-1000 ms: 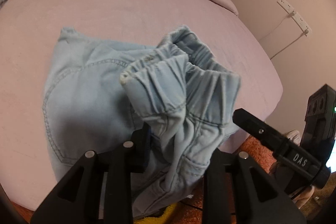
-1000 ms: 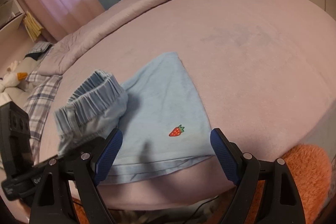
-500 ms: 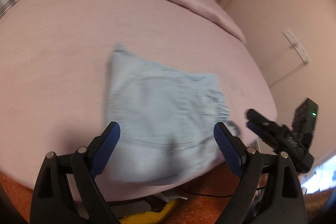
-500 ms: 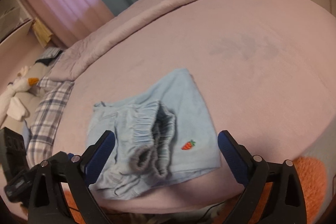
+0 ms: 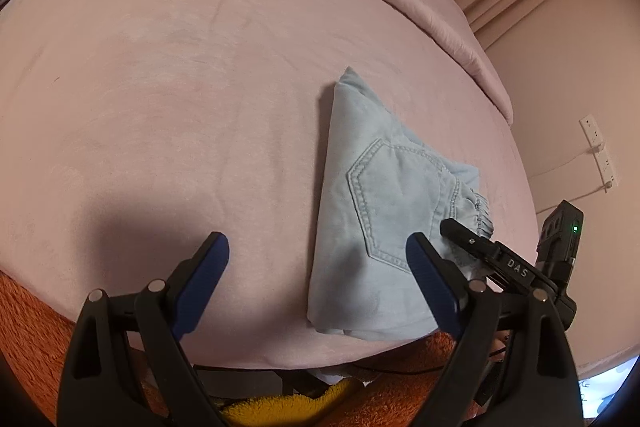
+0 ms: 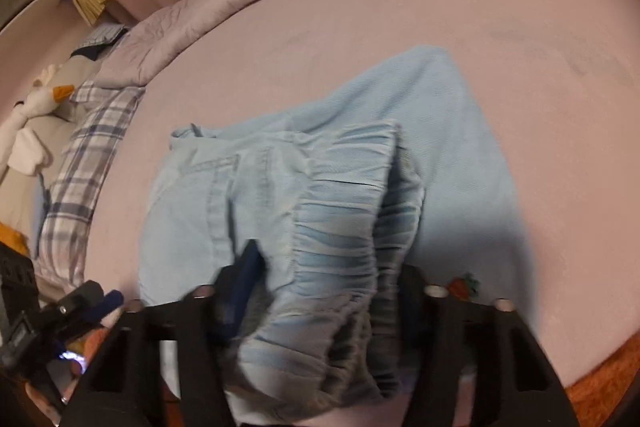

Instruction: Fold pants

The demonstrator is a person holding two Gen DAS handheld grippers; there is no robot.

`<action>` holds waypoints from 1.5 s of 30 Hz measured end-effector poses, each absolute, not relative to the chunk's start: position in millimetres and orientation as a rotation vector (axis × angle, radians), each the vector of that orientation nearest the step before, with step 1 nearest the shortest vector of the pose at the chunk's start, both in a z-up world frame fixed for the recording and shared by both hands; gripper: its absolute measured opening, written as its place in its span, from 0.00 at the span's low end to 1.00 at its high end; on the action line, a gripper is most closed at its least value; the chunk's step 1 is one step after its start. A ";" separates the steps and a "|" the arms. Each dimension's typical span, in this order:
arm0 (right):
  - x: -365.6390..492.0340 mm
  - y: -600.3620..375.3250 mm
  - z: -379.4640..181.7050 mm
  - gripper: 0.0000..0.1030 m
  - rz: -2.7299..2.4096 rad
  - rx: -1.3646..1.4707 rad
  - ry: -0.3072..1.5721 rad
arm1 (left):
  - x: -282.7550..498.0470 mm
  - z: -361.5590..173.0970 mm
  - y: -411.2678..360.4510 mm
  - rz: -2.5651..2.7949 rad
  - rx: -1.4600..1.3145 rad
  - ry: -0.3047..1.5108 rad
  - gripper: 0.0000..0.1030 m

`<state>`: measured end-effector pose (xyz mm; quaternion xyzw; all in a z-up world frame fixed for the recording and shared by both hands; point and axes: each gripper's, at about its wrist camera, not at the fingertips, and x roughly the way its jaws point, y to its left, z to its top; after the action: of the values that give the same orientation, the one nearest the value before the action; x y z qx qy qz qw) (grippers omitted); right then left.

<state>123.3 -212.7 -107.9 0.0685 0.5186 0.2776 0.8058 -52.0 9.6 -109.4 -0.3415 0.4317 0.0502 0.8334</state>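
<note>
Since the earlier frames, the left gripper [image 5: 316, 251] has let go of the gathered waistband and shifted sideways, so the pants [image 5: 384, 211] now sit to the right of its view instead of between its fingers. Its jaws stand wide open with nothing between them; only the pink bedcover [image 5: 160, 107] lies under the blue pads [image 5: 204, 267].

The right gripper [image 6: 320, 287] has dropped onto the elastic waistband [image 6: 340, 247]. Its jaws have just been closing, and the bunched waistband fills the space between them. The view is blurred by motion, so whether the pads actually press the fabric cannot be told.

The pants are light blue and lie folded near the front edge of the bed, flat on the bedcover. A stitched hexagonal back pocket [image 5: 392, 203] faces up in the left wrist view. A small red strawberry emblem [image 6: 462, 286] shows on the fabric just beside the right finger in the right wrist view.

Readable writing: the letters "DAS" [image 5: 517, 264] in white on the black body of the right gripper, seen from the left wrist camera. A green indicator light [image 5: 575, 228] glows on the unit behind it.

A plaid pillow [image 6: 80, 179] and a white plush toy [image 6: 36, 103] lie at the far left. A wall socket strip [image 5: 600, 155] is mounted on the pink wall.
</note>
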 end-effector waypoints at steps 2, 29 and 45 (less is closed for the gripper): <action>121.8 -209.4 -102.1 0.37 0.601 0.152 1.104 | -50.7 -107.2 10.0 0.102 -0.728 0.906 0.85; 157.6 -272.6 -120.1 0.46 0.335 0.037 0.949 | 84.5 -151.9 -49.2 -0.024 -0.550 1.035 0.42; 148.4 -263.0 -119.8 0.46 0.338 0.023 0.897 | 54.0 -167.3 -59.0 -0.011 -0.565 0.936 0.45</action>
<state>148.4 -263.0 -119.8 0.0111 0.4316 0.1628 0.8872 54.0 -59.0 -167.3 -0.2689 0.4450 -0.0054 0.8542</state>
